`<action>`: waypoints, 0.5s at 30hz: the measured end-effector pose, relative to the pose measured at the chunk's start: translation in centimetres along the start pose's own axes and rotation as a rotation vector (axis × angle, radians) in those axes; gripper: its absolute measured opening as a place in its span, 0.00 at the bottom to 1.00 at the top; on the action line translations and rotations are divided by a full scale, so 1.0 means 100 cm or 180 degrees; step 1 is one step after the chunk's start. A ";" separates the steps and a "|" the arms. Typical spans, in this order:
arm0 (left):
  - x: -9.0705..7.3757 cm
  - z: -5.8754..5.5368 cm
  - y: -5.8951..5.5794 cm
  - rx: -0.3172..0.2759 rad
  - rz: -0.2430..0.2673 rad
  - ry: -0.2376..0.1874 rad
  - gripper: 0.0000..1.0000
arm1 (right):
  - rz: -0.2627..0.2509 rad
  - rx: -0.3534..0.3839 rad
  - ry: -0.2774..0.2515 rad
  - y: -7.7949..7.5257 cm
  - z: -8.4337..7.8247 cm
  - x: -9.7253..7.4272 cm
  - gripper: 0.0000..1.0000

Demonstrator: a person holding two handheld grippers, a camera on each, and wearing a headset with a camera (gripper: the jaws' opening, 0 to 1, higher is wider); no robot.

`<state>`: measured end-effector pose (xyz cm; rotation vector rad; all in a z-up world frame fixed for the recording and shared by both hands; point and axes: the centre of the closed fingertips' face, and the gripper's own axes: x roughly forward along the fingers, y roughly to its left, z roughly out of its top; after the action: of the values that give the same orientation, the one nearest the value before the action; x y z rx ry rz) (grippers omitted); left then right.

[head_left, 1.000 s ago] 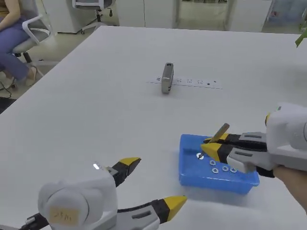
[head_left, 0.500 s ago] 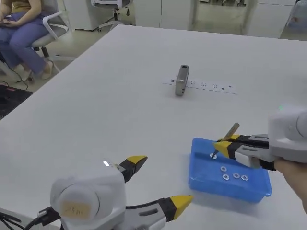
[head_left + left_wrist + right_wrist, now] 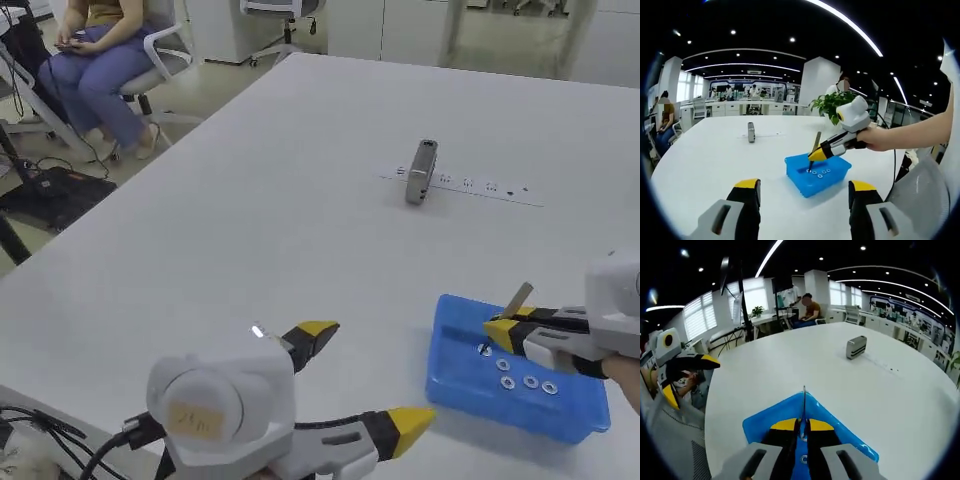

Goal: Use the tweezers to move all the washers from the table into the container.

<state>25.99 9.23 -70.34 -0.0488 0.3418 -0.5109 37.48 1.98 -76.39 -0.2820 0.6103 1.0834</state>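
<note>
container [image 3: 480,395]: blue plastic, smooth
washers [image 3: 529,382]: bright metal (small, shiny)
table [image 3: 300,230]: white, matt, smooth
tweezers [image 3: 518,297]: dull metal

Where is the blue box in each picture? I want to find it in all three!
Head view: the blue container sits at the lower right, on the white table.
Left gripper view: the container is in the middle, a little below centre.
Right gripper view: the container is at the bottom middle, very close up.
Shared landmark: the small grey box standing on the table beyond the container.
</note>
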 end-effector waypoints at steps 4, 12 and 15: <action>0.000 -0.001 0.001 0.0026 0.0015 0.0017 0.73 | 0.0042 -0.0029 0.0068 0.004 -0.006 0.003 0.03; -0.001 -0.001 0.005 -0.0024 0.0054 -0.0003 0.72 | 0.0055 -0.0096 0.0116 0.008 -0.012 0.005 0.03; -0.001 -0.002 0.004 -0.0003 0.0046 0.0013 0.72 | 0.0058 -0.0083 0.0132 0.008 -0.012 0.005 0.04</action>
<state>26.03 9.63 -70.55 -0.0462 0.3463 -0.4967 36.56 2.08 -77.57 -0.3227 0.6372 1.1059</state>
